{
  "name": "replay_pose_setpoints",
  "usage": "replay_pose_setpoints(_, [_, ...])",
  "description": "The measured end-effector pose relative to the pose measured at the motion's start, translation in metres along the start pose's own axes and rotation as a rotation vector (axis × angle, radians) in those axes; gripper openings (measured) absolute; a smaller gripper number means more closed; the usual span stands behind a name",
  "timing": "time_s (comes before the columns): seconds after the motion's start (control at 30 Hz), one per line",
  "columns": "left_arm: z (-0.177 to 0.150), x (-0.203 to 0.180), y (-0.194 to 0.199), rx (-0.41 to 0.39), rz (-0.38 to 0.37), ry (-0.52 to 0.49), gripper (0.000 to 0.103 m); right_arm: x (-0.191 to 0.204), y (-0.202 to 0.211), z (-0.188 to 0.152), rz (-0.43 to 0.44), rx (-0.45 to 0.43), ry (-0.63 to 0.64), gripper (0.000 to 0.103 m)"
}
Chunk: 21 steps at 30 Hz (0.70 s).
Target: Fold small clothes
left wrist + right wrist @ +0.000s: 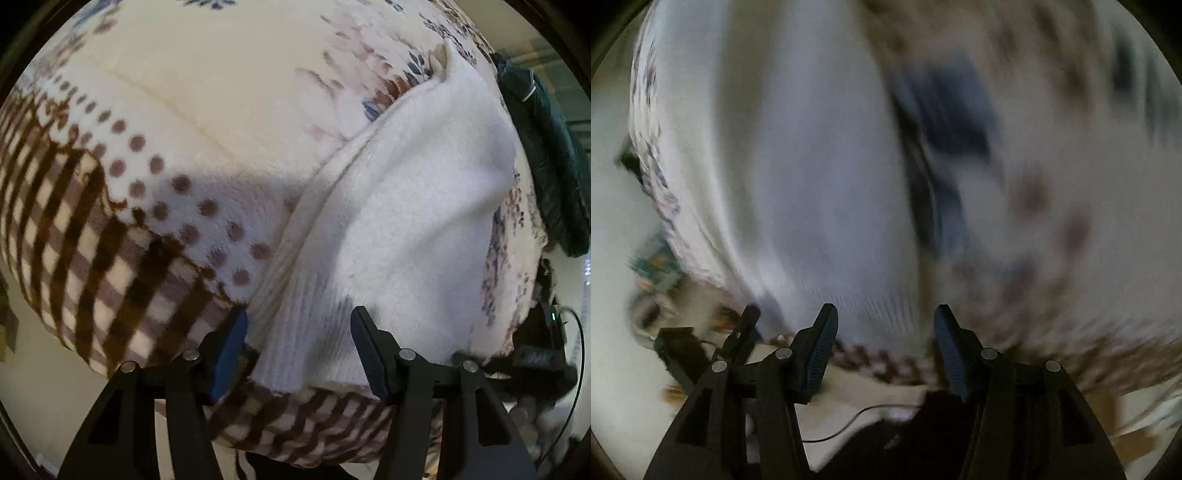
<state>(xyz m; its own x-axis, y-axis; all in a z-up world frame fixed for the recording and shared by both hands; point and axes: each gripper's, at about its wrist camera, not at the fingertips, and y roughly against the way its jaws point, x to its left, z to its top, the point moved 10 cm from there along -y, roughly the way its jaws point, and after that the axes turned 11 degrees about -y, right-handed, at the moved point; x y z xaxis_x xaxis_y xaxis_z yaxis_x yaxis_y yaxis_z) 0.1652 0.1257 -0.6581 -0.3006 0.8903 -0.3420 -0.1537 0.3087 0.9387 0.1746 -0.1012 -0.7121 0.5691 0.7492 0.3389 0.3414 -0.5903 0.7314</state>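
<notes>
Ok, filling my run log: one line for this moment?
left gripper: open | right gripper: open | white garment: on blanket, ungrasped

No readable text, labels, brands or numbers in either view.

White garment [406,221] on brown-checked, dotted blanket [122,229]

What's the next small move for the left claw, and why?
Probably ease the left claw forward and close on the ribbed hem. Its jaws stand open on either side of that hem, and the white garment lies spread on the blanket, not yet gripped. The right view is too blurred to plan from.
</notes>
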Motion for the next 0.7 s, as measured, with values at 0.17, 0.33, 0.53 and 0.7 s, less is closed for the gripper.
replay_pose_setpoints(0.17, [0.003,0.0,0.006,-0.013,0.057,-0.059,0.055,-0.029,-0.003,-0.017,0.079,-0.127,-0.069,0.006])
replay_pose_setpoints(0.33, [0.005,-0.007,-0.004,0.002,0.09,-0.133,0.045,-0.045,0.006,-0.041,0.023,-0.214,-0.019,0.005])
replay_pose_setpoints(0.53, [0.006,-0.011,0.004,-0.038,0.12,-0.187,0.005,-0.058,-0.001,-0.058,-0.039,-0.225,0.036,0.004])
replay_pose_setpoints(0.7, [0.013,0.003,0.024,-0.099,0.123,-0.15,0.005,-0.05,-0.016,-0.074,-0.045,-0.186,0.059,0.002])
